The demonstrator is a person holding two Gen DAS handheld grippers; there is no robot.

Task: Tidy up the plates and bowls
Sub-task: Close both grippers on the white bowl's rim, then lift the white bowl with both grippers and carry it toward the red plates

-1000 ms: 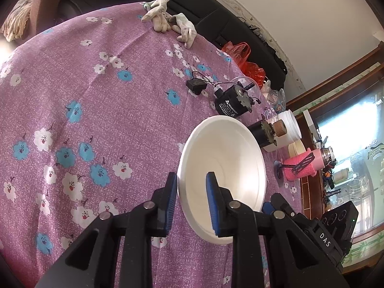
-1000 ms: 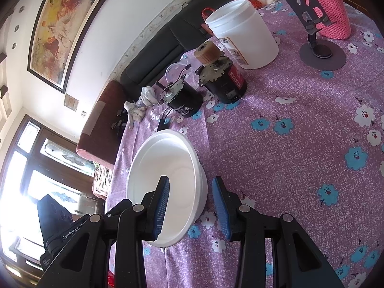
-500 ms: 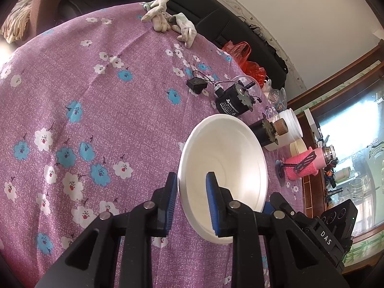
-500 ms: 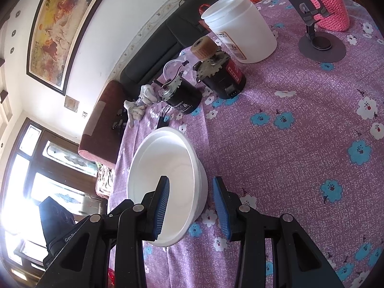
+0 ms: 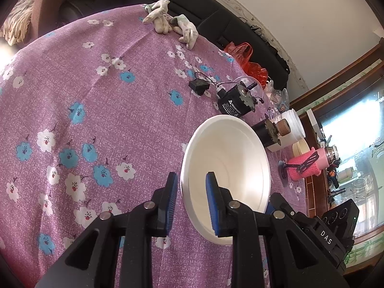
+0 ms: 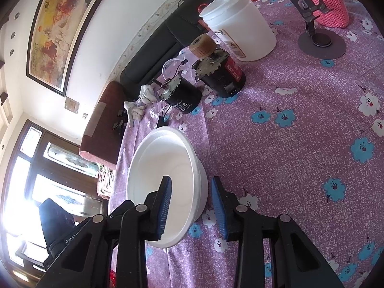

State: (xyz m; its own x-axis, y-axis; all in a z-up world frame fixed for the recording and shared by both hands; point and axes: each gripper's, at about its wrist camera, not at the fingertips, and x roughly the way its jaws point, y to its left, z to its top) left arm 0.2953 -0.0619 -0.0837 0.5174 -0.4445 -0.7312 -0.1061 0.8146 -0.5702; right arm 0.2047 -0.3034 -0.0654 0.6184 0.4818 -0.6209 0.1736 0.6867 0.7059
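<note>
White foam, that is what the bowl [image 5: 236,165] looks like, and it sits on the purple flowered tablecloth [image 5: 96,100] with both tools at its rim from opposite sides. The left gripper [image 5: 190,199] has one blue pad inside the bowl and one outside, straddling the near wall; its jaws have just been closing, and a thin gap shows between the outer pad and the rim, so I would not call it clamped. The right gripper [image 6: 192,206] straddles the opposite wall the same way, one pad inside, the other out over the cloth with clear space beside the bowl (its jaws have also just been closing, though they do not press on the foam). In the right wrist view the bowl [image 6: 168,180] leans a little, rim toward the camera.

Beyond the bowl lie two black motor-like cylinders [image 5: 236,104] with toothed metal discs, a white plastic tub [image 6: 240,26], a pink knitted cover [image 5: 309,165] beside a dark phone stand [image 6: 321,40], and a pair of pale work gloves [image 5: 172,25] near the far table edge. A black sofa [image 5: 216,24] runs along the wall.
</note>
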